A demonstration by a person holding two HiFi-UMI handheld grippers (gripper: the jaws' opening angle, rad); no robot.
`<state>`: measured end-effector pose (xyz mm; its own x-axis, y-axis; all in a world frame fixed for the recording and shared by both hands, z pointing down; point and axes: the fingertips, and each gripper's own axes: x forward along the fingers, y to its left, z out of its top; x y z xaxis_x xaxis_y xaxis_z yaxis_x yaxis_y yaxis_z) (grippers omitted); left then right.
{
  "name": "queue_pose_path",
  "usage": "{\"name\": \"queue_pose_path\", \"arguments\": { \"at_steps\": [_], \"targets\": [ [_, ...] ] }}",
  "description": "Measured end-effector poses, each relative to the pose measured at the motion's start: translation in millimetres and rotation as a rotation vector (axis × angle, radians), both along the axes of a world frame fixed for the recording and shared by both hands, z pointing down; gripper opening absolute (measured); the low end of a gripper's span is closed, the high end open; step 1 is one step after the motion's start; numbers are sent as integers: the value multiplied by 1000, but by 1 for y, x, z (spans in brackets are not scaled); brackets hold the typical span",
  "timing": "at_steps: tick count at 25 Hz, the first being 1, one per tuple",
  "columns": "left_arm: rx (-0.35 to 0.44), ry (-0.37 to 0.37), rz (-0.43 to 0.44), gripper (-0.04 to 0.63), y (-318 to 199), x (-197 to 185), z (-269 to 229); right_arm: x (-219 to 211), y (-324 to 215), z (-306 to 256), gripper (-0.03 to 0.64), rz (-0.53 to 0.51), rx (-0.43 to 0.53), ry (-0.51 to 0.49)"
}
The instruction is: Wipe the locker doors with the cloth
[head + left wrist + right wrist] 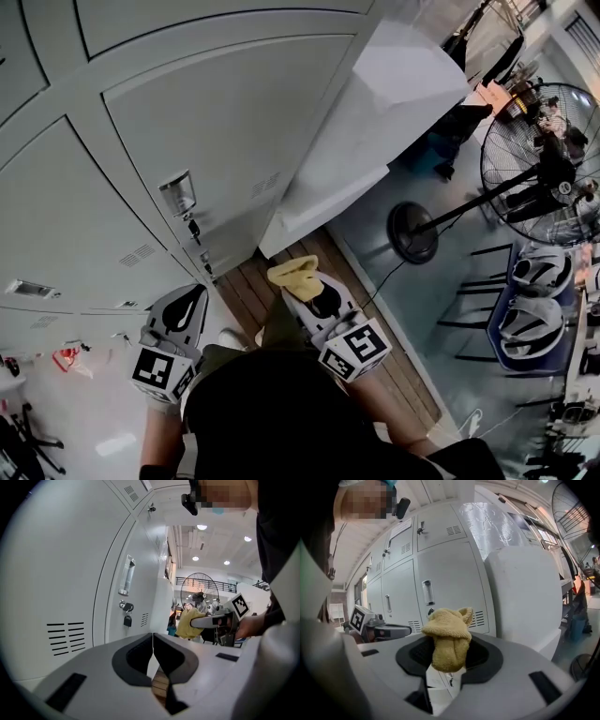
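Clamping the crumpled yellow terry cloth (446, 632), the right gripper (450, 657) faces the grey metal locker door (450, 581) just ahead, not touching; the left gripper (153, 654) is closed, empty.

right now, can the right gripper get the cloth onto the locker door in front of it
Probably yes. The right gripper is shut on the yellow cloth, and the locker door faces it with nothing between them. The left gripper is off to the side, shut and empty.
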<state>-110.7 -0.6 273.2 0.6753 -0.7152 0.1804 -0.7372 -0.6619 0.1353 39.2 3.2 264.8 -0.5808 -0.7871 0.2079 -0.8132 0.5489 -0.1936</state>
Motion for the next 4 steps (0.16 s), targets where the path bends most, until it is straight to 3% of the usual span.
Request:
{"name": "queue_pose_path", "arguments": {
  "at_steps": [4],
  "targets": [
    [8, -2, 6, 9, 3, -4, -1, -3, 2, 0, 152, -8, -1, 6]
  ]
}}
